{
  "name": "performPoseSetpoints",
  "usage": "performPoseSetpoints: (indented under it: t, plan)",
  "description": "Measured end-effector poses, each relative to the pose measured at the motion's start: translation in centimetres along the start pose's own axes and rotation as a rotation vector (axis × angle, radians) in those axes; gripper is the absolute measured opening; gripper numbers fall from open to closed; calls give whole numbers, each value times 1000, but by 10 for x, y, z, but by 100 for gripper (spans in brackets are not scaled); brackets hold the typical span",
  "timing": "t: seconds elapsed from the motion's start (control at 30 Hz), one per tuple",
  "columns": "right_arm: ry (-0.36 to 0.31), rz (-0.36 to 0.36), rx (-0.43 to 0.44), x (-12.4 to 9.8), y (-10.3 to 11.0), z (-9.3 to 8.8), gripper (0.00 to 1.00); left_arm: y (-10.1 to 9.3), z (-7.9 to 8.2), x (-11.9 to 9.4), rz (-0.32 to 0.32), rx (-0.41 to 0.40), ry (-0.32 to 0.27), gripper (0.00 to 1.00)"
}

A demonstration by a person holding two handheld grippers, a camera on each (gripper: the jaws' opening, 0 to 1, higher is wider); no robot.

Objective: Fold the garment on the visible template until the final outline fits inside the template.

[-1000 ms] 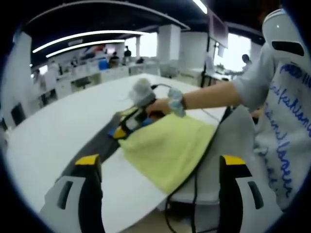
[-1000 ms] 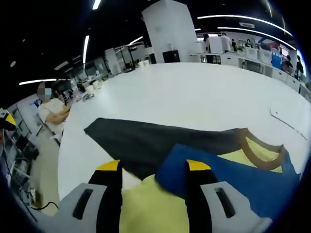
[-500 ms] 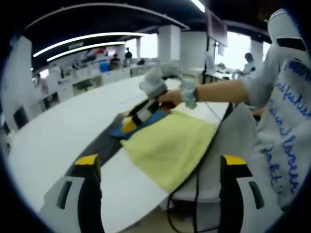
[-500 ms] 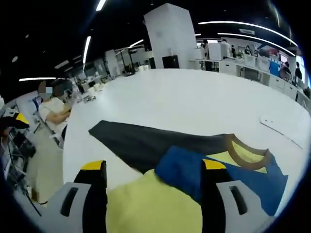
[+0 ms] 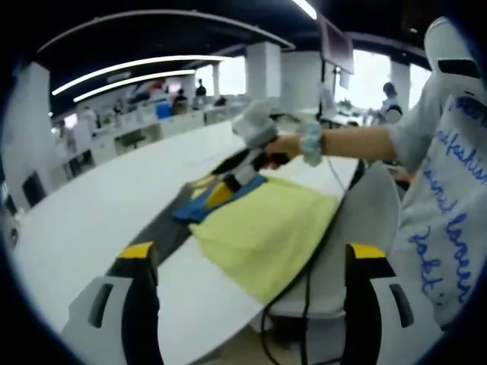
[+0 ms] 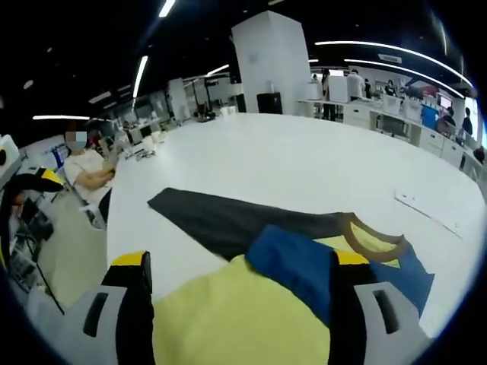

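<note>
Partly folded, a yellow garment (image 5: 262, 232) with a blue sleeve (image 6: 300, 262) and a brown-trimmed neckline (image 6: 373, 232) lies on a dark grey template (image 6: 228, 220) at the near edge of a broad white table (image 6: 289, 163). In the left gripper view the yellow cloth reaches to the table's edge, where a black cable (image 5: 304, 304) hangs down beside a grey chair back (image 5: 365, 220). The template runs out from under the garment as a long dark strip, and bare white tabletop spreads well beyond it on the far side, leaving wide room to work.

The right gripper (image 5: 242, 173), held in a person's hand (image 5: 285, 144) with a pale scrunchie (image 5: 310, 144) at the wrist, hovers over the blue sleeve; from its own view its jaws (image 6: 237, 268) stand wide apart with nothing between them, the yellow and blue cloth lying below. The left gripper (image 5: 247, 255) is held back off the table edge, jaws spread wide and empty.

Compared with a second ago, the right gripper's jaws stand farther apart and it sits higher above the cloth, with more of the blue sleeve showing beneath it; the garment lies much where it was. A seated person (image 6: 90, 171) is visible at the table's far side.
</note>
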State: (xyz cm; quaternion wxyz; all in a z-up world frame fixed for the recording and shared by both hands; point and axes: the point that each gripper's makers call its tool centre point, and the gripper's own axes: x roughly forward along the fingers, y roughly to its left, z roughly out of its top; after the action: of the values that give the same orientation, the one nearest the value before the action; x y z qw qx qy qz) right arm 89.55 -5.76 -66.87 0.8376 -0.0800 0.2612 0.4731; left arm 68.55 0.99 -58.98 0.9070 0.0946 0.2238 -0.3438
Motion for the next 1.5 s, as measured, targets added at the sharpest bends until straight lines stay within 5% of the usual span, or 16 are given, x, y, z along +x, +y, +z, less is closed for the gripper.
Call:
performPoseSetpoints:
  t: [0.83,1.5]
  plan:
    - [-58,-55,-59,-88,19,-14,100,-3,-2,-8,2,-29,-36,98]
    - [-149,-210,-145,-215,-15,-37,100,-20,26,17,45,-10,-13,98]
